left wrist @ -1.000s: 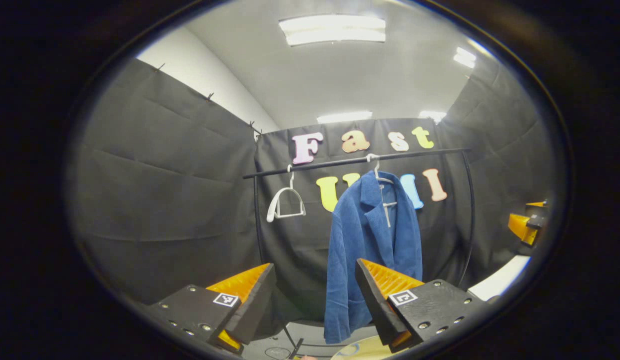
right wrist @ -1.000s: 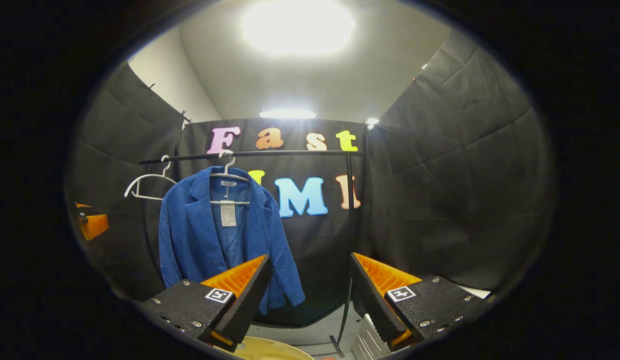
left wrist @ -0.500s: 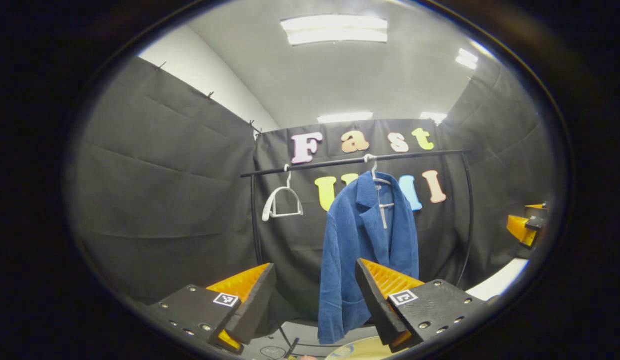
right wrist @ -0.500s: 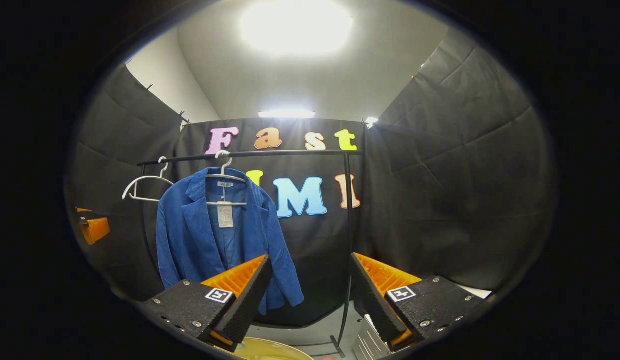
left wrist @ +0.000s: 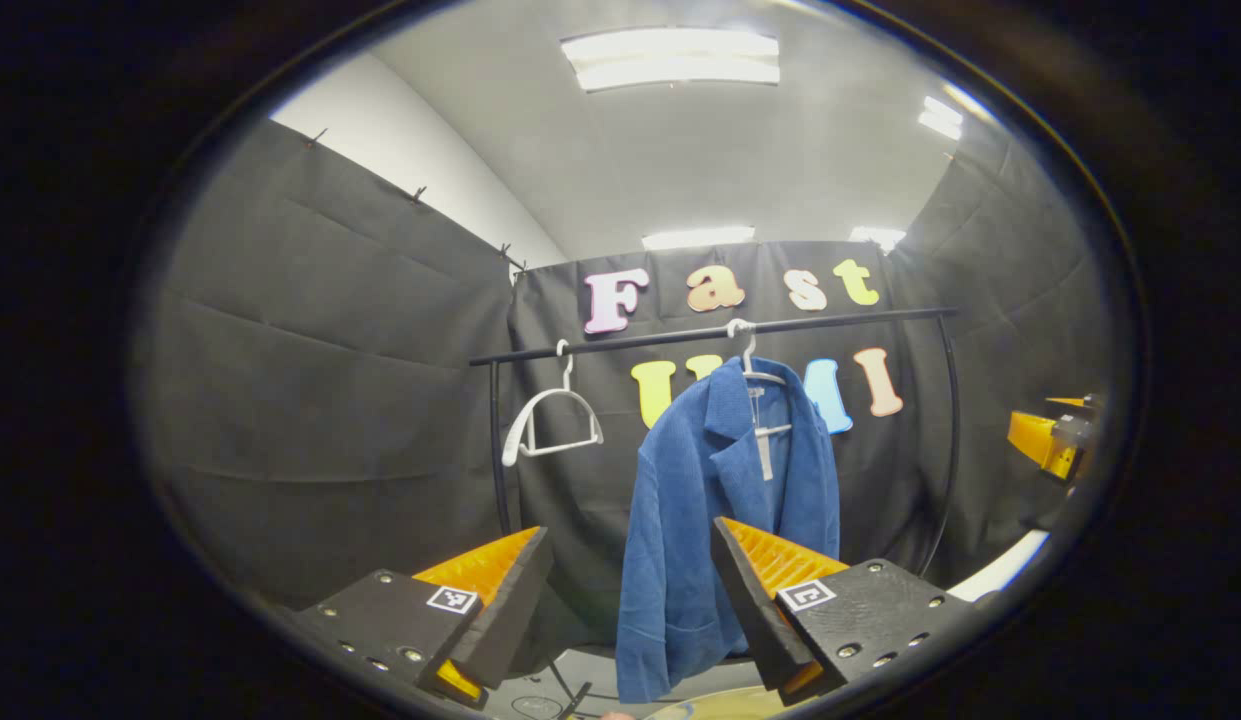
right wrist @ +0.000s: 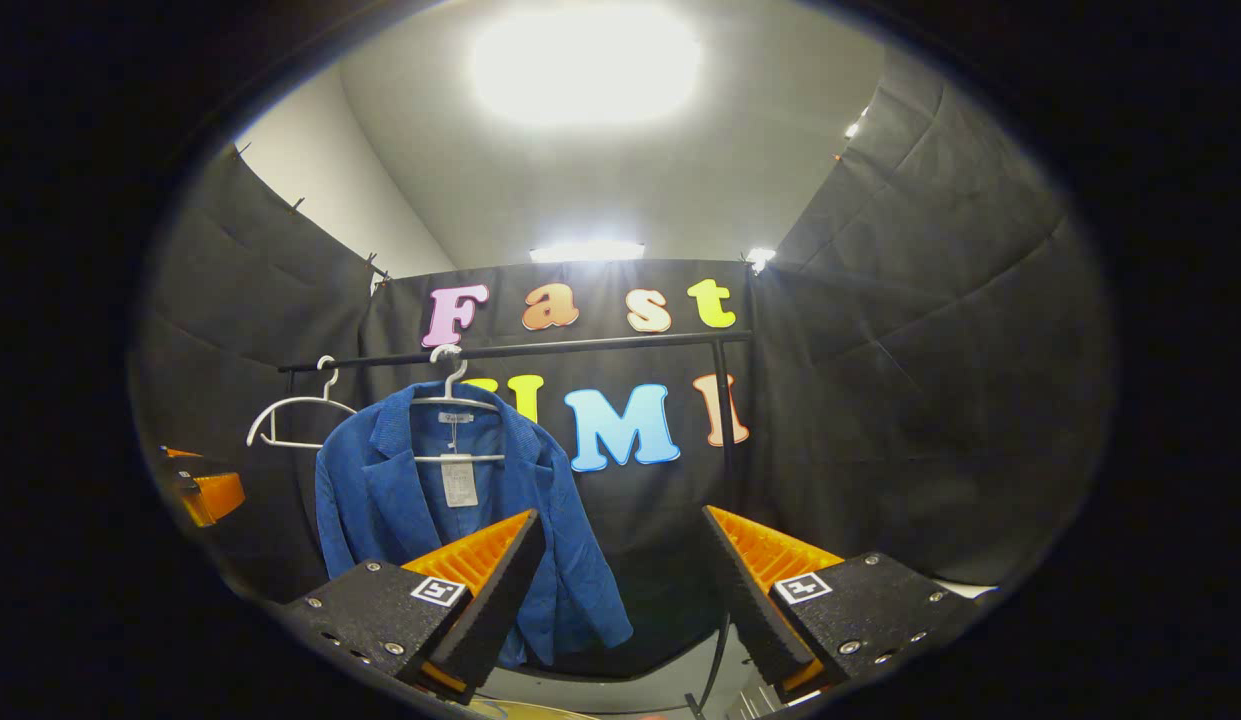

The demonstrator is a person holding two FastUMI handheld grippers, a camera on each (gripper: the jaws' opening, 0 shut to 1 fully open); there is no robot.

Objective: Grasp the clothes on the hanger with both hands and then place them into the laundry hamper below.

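Tilted up a little since a second ago, both grippers, left (left wrist: 630, 600) and right (right wrist: 620, 590); jaws released, holding nothing. Jacket (right wrist: 450, 520) far off on hanger (right wrist: 450, 385), on rail (right wrist: 580, 346).

Left gripper (left wrist: 630, 600): black screwed mounts, square tag markers.

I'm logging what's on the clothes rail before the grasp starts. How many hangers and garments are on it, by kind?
White hangers: 2, one bare, one carrying the jacket
Blue jackets: 1
Total: 3, all on the black rail
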